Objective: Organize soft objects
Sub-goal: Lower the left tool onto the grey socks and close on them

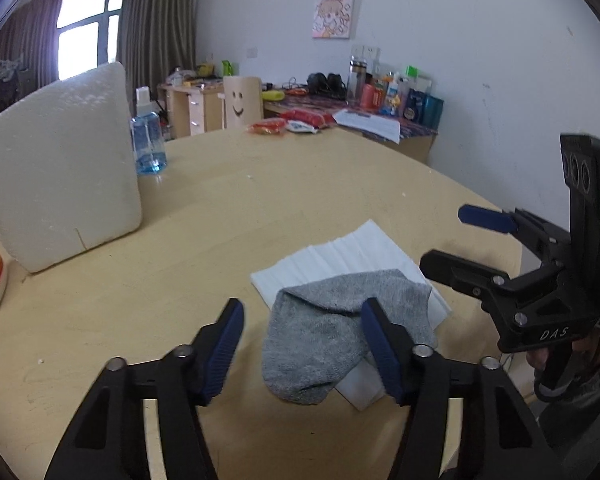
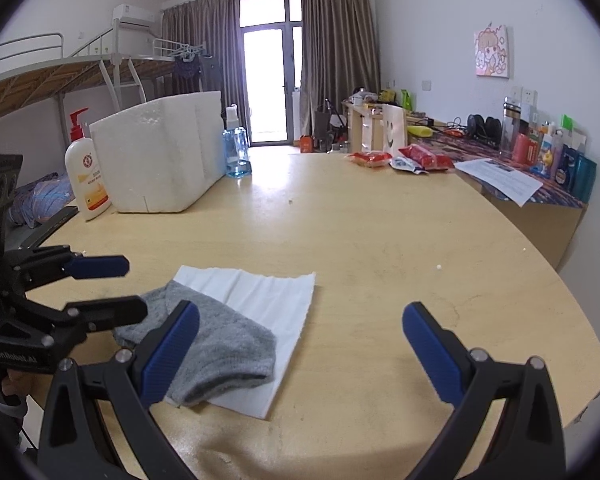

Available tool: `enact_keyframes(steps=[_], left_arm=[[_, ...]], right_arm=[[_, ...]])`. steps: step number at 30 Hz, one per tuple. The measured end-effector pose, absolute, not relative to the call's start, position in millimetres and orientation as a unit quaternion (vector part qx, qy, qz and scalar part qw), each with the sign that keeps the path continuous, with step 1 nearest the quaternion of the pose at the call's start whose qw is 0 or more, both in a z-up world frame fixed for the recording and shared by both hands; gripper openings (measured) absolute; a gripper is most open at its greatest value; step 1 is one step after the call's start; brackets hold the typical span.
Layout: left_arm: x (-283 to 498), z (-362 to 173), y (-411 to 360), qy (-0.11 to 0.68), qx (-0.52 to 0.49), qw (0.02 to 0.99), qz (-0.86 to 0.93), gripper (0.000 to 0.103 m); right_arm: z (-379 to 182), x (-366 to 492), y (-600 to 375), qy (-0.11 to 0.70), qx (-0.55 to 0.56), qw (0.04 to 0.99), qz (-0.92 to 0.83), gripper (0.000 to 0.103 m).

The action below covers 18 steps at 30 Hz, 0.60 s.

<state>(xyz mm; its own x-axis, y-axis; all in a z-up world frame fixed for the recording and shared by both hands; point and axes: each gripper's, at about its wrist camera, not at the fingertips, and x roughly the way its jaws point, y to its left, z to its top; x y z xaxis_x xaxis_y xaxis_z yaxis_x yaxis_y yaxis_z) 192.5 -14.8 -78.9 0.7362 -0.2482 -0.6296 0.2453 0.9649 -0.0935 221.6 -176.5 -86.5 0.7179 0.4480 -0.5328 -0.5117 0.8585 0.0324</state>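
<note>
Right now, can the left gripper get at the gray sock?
Probably yes: the left gripper is open, the gray sock lies uncovered between its fingers on the white tissue, and nothing blocks it.

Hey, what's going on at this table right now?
A person holds two handheld grippers over a wooden table. A gray sock lies on a white folded cloth. The left gripper is open, with the sock lying between its fingers, not pinched. The right gripper is open too, over bare table beside the cloth. Nothing is lifted.
</note>
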Motion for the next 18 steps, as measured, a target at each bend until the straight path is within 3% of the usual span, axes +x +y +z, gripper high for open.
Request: enact_keyframes(steps=[3,10,18], left_arm=[[194.5,-84.8,-17.2,0.353,0.007,0.925,-0.137,0.041],[196.1,-90.7,-23.5,0.370,0.018,0.916,-0.155,0.041],[198.6,-95.5,-24.6,0.387,0.020,0.910,-0.149,0.032]], right_arm=[[-87.8,224.2,-176.5,0.274,-0.060,0.924,0.259,0.103],[-89.7,228.5,-173.3,0.280,-0.062,0.921,0.263,0.103],[-87.8,229.4,-169.8,0.279,-0.065,0.919,0.270,0.103]])
